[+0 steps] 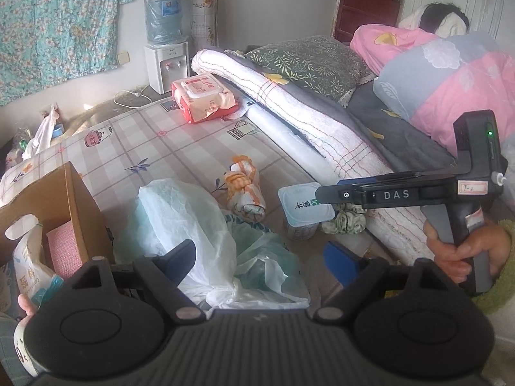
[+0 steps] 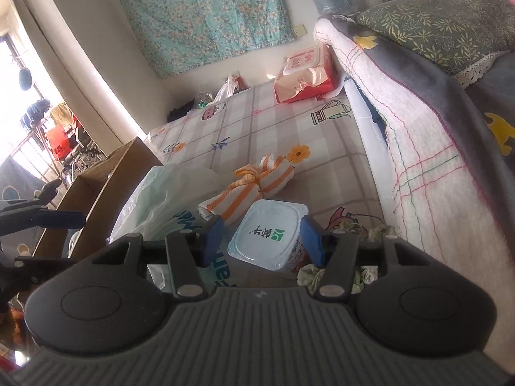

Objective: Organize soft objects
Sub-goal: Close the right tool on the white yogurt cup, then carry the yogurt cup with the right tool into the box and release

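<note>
A small white plastic cup with a sealed foil lid printed in green sits tilted between the blue pads of the right gripper; its right pad lies against the cup's side, while a narrow gap shows at the left pad, so a firm grip cannot be told. Just beyond the cup, an orange-and-white striped towel tied in a knot lies on the checked bedsheet with teapot and flower prints, and a crumpled green-patterned cloth lies beside the cup against the folded white quilt. The left gripper hangs wide open, holding nothing, above a crumpled translucent white plastic bag. To that bag's left stands an open brown cardboard box. Farther off lies a pink pack of wet wipes.
</note>
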Demonstrator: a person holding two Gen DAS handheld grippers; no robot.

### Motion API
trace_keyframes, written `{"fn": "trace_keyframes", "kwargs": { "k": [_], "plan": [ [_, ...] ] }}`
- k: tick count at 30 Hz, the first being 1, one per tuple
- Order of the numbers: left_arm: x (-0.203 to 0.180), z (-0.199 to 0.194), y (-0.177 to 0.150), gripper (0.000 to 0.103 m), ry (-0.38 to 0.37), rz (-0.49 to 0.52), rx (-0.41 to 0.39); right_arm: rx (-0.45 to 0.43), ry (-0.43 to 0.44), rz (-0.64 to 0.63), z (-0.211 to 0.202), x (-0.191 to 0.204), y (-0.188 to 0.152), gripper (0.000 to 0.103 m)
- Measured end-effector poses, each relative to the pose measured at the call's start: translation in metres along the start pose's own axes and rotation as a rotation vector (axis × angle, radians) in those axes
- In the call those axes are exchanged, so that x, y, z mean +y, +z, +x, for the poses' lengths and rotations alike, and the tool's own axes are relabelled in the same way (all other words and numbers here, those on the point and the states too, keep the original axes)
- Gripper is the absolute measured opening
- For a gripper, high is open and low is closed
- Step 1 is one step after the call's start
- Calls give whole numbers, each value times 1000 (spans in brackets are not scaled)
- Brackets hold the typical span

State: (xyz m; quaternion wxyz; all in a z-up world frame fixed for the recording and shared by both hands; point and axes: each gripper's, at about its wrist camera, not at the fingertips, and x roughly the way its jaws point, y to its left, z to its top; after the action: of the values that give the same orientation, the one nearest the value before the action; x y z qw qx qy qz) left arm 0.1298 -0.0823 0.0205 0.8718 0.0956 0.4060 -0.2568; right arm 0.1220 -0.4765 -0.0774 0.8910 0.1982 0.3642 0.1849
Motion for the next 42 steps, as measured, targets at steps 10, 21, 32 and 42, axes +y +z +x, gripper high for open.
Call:
{"fn": "trace_keyframes", "kwargs": {
  "k": [10, 21, 32, 42],
  "plan": [
    [-42, 93, 32, 74, -107, 270, 170, 63, 33, 293, 20, -40, 2, 47],
    [-50, 170, 39, 67, -116, 257, 349, 117, 70, 379, 49, -54, 2, 26],
    [-45, 141, 45, 54, -116, 162, 279, 59, 76, 373, 25, -33, 13, 24],
    [-45, 36, 38, 52, -61, 129, 86, -38, 186, 312, -35, 29, 15, 26]
  ]
}}
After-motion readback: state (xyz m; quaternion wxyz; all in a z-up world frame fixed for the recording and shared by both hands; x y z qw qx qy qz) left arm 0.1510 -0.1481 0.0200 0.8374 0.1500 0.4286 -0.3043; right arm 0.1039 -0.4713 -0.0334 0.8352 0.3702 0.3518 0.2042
